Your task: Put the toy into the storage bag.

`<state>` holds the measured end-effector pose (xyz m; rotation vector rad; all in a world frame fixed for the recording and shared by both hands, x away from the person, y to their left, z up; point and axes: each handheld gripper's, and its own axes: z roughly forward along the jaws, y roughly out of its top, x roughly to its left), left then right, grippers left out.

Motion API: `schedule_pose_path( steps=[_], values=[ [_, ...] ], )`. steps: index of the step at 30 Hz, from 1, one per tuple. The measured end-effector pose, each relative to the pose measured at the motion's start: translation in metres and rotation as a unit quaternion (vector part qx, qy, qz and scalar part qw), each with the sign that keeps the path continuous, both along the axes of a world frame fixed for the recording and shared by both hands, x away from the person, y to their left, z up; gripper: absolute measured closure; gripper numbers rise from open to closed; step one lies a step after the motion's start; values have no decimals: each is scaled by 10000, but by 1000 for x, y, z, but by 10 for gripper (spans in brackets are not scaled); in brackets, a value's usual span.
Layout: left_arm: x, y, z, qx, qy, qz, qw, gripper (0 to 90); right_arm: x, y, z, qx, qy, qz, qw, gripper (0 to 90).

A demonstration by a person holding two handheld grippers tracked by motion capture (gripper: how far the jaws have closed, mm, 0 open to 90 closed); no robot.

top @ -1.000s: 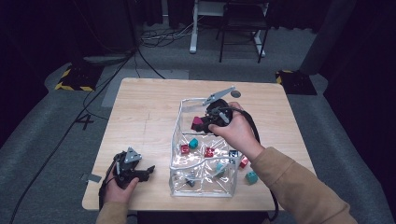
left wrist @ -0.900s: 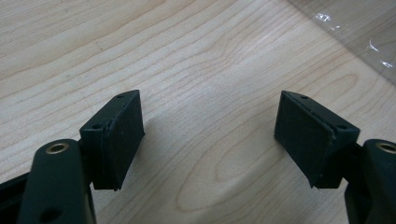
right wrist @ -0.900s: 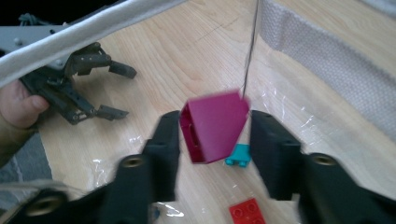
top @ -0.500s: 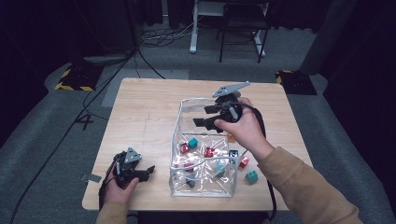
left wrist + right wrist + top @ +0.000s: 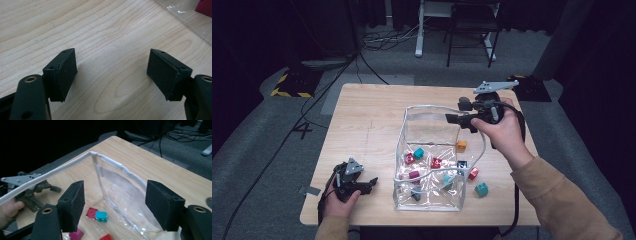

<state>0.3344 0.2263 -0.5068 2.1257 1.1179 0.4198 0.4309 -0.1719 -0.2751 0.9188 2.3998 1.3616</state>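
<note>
The right gripper (image 5: 457, 118) is held above the far right rim of the clear bag (image 5: 412, 125), jaws parted and empty; the blocks (image 5: 418, 153) lie below it. The left gripper (image 5: 368, 184), likewise parted, is rested on the table (image 5: 367, 115), left of the bag.
</note>
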Motion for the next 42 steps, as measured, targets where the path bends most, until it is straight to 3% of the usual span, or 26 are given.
schedule_pose_path(
  steps=[11, 25, 30, 42],
  values=[
    [0, 0, 0, 21, 8, -11, 10000, 243, 13, -44, -5, -58, 28, -585, 9983, 331],
    [0, 0, 0, 21, 9, -11, 10000, 242, 29, -90, -17, -111, 104, -1227, 9923, 330],
    [0, 0, 0, 11, 8, -4, 10000, 242, 36, -98, -35, -291, 229, -1353, 9901, 328],
    [0, 0, 0, 23, 10, -13, 10000, 242, 49, -93, -90, -581, 603, -1317, 9878, 326]
  ],
)
